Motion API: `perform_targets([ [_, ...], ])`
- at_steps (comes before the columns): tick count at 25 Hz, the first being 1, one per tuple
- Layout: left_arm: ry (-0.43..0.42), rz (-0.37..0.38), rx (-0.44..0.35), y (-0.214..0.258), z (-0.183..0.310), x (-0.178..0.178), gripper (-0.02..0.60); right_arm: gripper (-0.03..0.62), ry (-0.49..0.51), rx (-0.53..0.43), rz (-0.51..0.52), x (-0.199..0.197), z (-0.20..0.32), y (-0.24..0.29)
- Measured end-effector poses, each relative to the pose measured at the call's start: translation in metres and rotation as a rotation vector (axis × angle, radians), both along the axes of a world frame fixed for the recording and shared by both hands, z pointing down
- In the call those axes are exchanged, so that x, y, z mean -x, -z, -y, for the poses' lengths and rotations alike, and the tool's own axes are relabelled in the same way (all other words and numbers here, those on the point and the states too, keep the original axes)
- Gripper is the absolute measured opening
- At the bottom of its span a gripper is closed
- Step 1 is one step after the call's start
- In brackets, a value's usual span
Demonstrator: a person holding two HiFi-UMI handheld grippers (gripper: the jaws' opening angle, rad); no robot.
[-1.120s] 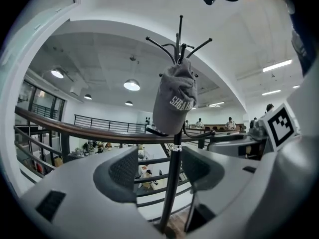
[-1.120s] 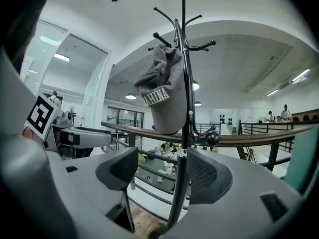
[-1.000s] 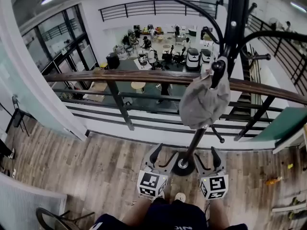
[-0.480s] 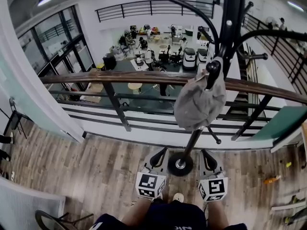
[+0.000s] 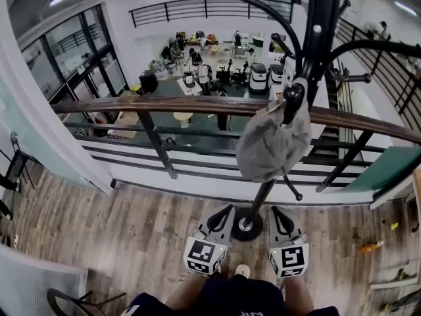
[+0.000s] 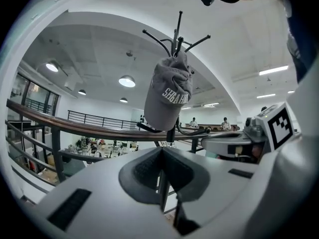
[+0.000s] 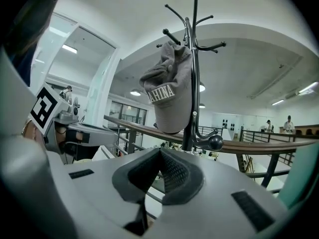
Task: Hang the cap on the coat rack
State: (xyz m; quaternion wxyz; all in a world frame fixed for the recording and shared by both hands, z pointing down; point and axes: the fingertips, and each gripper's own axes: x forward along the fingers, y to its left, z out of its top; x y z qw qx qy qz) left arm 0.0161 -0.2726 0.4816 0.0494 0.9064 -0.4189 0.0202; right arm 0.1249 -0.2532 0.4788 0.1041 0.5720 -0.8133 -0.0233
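Grey cap [image 5: 273, 143] on coat rack [image 5: 322, 25], wooden handrail [image 5: 164, 105] behind; left claw [image 5: 223, 214] and right claw [image 5: 277, 214] just shut, empty.

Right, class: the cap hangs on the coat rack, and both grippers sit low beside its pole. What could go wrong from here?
1. The cap hangs from a single hook, sagging to one side; a jolt might slip it off, possibly toward the railing.
2. The left gripper and right gripper, jaws just closed on nothing, flank the coat rack's base; pulling back carelessly could bump it.
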Motion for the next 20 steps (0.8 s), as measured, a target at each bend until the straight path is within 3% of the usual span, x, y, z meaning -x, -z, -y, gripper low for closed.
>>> perform_targets([
  [20, 0.003, 0.017, 0.007, -0.0056, 0.0009, 0.0101, 0.002, 0.007, -0.020, 0.012, 0.034, -0.0034, 0.0026, -0.0057],
])
